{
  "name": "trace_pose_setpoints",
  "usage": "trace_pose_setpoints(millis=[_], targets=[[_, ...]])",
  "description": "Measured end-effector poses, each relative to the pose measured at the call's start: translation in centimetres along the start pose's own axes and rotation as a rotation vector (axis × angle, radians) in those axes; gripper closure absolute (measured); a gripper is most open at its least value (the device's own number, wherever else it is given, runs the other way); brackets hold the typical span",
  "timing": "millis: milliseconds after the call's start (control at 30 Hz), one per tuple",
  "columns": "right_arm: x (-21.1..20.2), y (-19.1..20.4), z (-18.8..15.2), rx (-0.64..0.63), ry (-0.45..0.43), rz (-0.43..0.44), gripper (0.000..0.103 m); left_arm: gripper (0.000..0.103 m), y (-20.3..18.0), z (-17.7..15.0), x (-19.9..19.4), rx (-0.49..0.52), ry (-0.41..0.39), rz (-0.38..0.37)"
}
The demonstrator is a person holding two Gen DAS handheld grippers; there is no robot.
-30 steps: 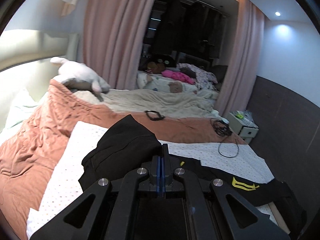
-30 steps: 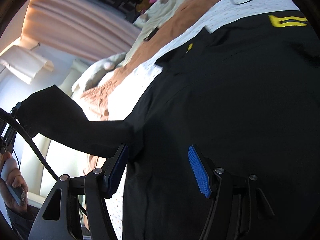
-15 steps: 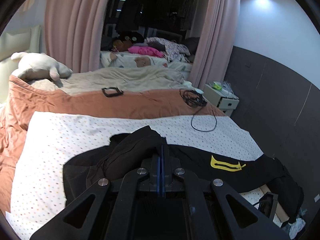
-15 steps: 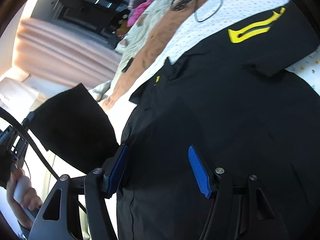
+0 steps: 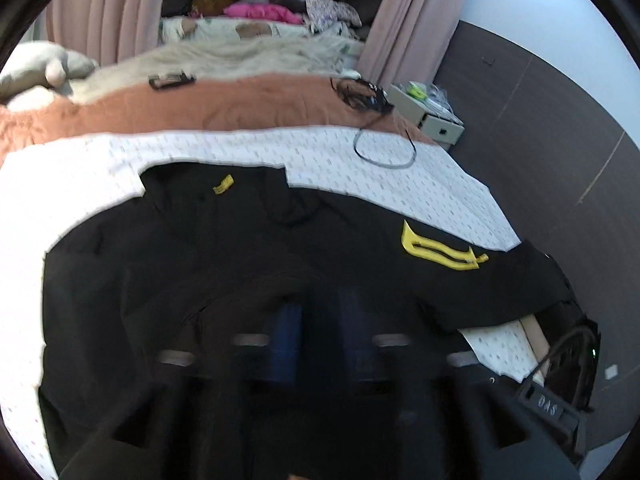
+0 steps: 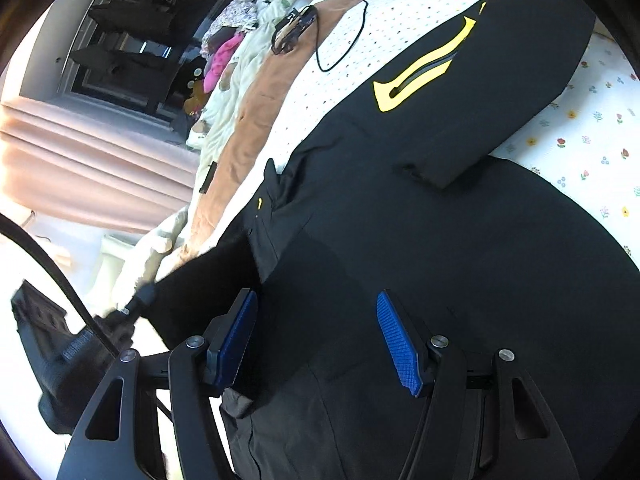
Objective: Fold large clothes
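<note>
A large black jacket (image 5: 248, 248) with a yellow pocket trim (image 5: 438, 250) lies spread on the white dotted sheet (image 5: 360, 160) of a bed. My left gripper (image 5: 318, 344) is blurred low over the jacket, its blue pads (image 5: 286, 344) a little apart with dark cloth between them. In the right wrist view the jacket (image 6: 460, 240) fills the frame. My right gripper (image 6: 318, 340) is open and empty just above the cloth. The left gripper's tip (image 6: 144, 298) shows at the left there, at a black sleeve end (image 6: 208, 280).
A brown quilt (image 5: 224, 108) and beige blanket (image 5: 240, 56) lie beyond the sheet. A black cable (image 5: 384, 152) and a dark frame (image 5: 171, 79) rest on them. A plush toy (image 5: 44, 68) sits far left, a bedside cabinet (image 5: 428, 112) at the right, pink curtains (image 5: 108, 12) behind.
My left gripper has carried the lifted black sleeve down onto the jacket and its shut pads have come apart. The right gripper has stayed open over the cloth.
</note>
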State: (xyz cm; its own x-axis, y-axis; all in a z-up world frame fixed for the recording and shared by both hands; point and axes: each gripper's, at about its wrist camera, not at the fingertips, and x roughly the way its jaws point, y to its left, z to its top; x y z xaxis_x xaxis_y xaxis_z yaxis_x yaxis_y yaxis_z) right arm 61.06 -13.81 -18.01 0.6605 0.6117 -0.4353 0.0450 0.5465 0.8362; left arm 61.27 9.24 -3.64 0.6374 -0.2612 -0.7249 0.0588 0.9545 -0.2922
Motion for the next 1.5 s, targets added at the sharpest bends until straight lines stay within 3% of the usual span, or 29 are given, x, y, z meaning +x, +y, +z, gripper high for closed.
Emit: trace_pose_setpoints(millis=[33, 200, 367, 567, 800, 967, 1200, 1400, 1467, 1500], targets=[[0.0, 0.0, -0.1, -0.001, 0.000, 0.002, 0.042, 0.000, 0.0, -0.3, 0.0, 0.001, 0.003, -0.015], [-0.2, 0.7, -0.5, -0.029, 0.004, 0.010, 0.042, 0.000, 1.1, -2.3, -2.7, -0.025, -0.026, 0.032], [0.4, 2.0, -1.1, -0.117, 0.031, 0.003, 0.042, 0.000, 3.8, -5.0, -6.7, -0.100, -0.124, 0.149], [1.5, 4.7, -2.7, -0.258, 0.064, -0.027, 0.042, 0.000, 8.0, -8.8, -11.5, -0.192, -0.218, 0.211], [4.6, 8.3, -5.3, -0.487, 0.107, -0.147, 0.042, 0.013, 14.1, -12.0, -13.0, -0.296, -0.240, 0.268], [7.4, 10.2, -7.4, -0.638, 0.103, -0.264, 0.042, 0.014, 17.9, -13.8, -13.1, -0.326, -0.224, 0.305], [11.6, 9.7, -9.1, -0.729, 0.138, -0.429, 0.042, 0.014, 23.1, -16.7, -13.9, -0.411, -0.209, 0.316], [14.5, 8.7, -9.5, -0.769, 0.136, -0.535, 0.043, 0.014, 24.5, -17.3, -14.4, -0.436, -0.213, 0.314], [14.8, 9.2, -9.8, -0.790, 0.129, -0.548, 0.057, 0.014, 24.8, -17.4, -14.7, -0.455, -0.224, 0.292], [14.7, 9.6, -10.2, -0.794, 0.125, -0.554, 0.069, 0.015, 24.8, -17.4, -14.8, -0.459, -0.228, 0.287]])
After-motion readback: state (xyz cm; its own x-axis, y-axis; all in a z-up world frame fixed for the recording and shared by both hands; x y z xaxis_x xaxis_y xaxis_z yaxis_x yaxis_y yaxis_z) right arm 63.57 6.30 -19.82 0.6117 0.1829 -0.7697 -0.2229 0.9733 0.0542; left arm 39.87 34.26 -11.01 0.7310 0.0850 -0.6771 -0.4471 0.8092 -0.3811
